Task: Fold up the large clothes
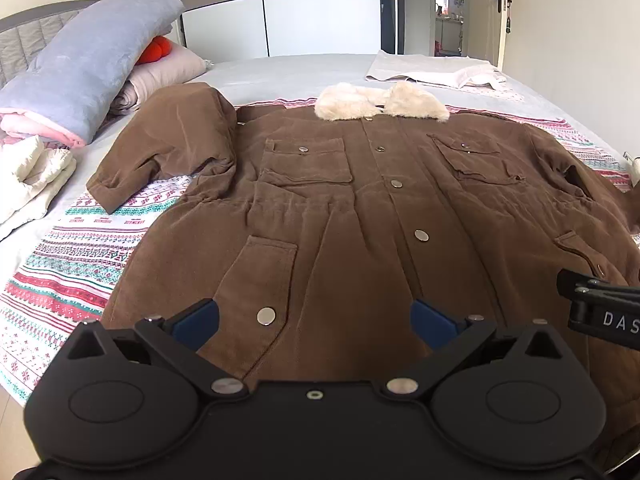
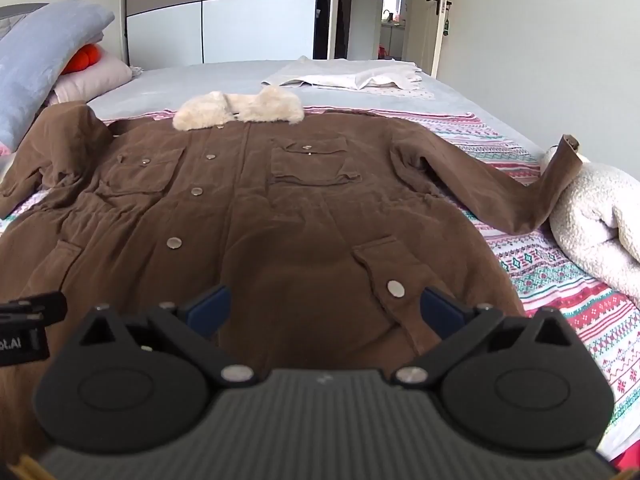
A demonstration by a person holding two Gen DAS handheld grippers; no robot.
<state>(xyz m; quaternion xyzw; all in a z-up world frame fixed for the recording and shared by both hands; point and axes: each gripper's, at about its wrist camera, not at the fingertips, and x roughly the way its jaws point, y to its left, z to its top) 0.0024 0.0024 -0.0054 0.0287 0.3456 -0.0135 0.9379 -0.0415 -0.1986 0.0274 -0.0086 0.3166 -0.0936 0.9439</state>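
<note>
A large brown coat (image 1: 360, 208) with a cream fur collar (image 1: 380, 100) lies front up and buttoned on the bed; it also shows in the right wrist view (image 2: 280, 208). Its left sleeve (image 1: 168, 140) is bunched toward the pillows. Its right sleeve (image 2: 500, 188) stretches out, with the cuff resting on a white fleece. My left gripper (image 1: 314, 322) is open and empty above the coat's lower left hem. My right gripper (image 2: 326, 308) is open and empty above the lower right hem, near a pocket snap (image 2: 396, 288).
A patterned blanket (image 1: 68, 264) lies under the coat. Stacked pillows and folded bedding (image 1: 80, 64) sit at the left. A white fleece (image 2: 592, 216) lies at the right. A white folded garment (image 2: 352, 74) lies at the far side. A wardrobe and open door stand behind.
</note>
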